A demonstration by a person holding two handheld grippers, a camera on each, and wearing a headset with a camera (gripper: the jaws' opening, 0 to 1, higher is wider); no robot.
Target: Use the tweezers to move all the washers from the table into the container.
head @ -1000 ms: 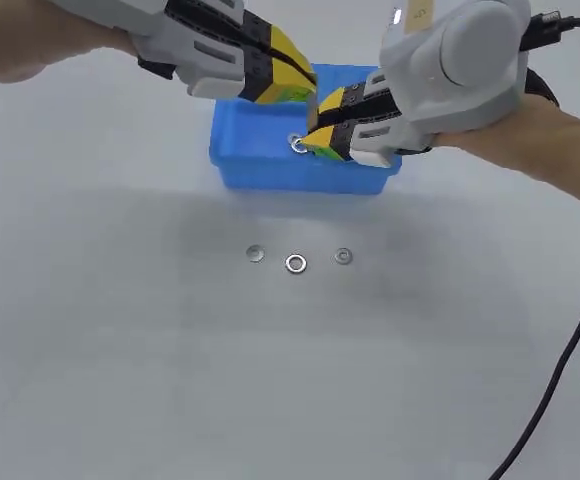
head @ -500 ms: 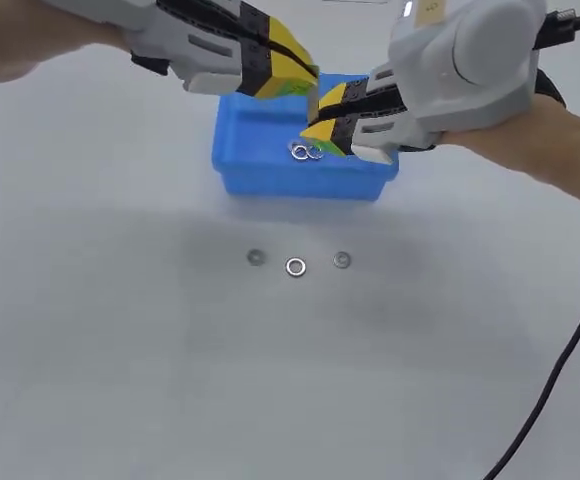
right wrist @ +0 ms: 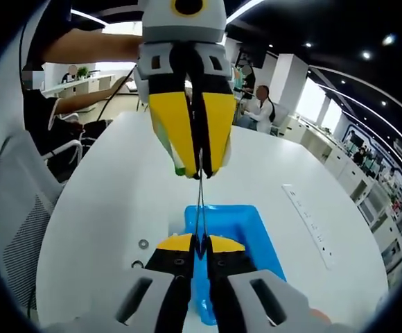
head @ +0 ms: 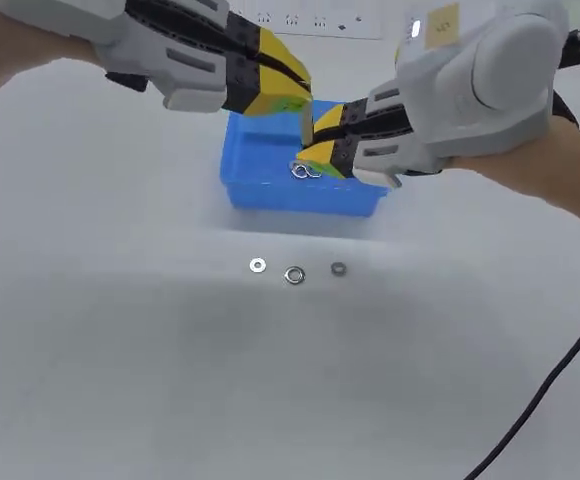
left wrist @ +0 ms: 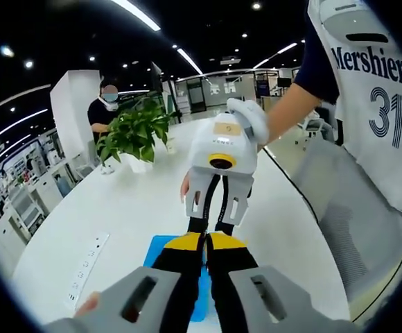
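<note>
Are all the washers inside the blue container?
No, three washers lie in a row on the white table, just in front of the blue container.

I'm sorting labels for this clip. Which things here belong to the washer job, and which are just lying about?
Job: tweezers, three loose washers, blue container, washers inside it.
Lying about: black cable, power strip, potted plant.
</note>
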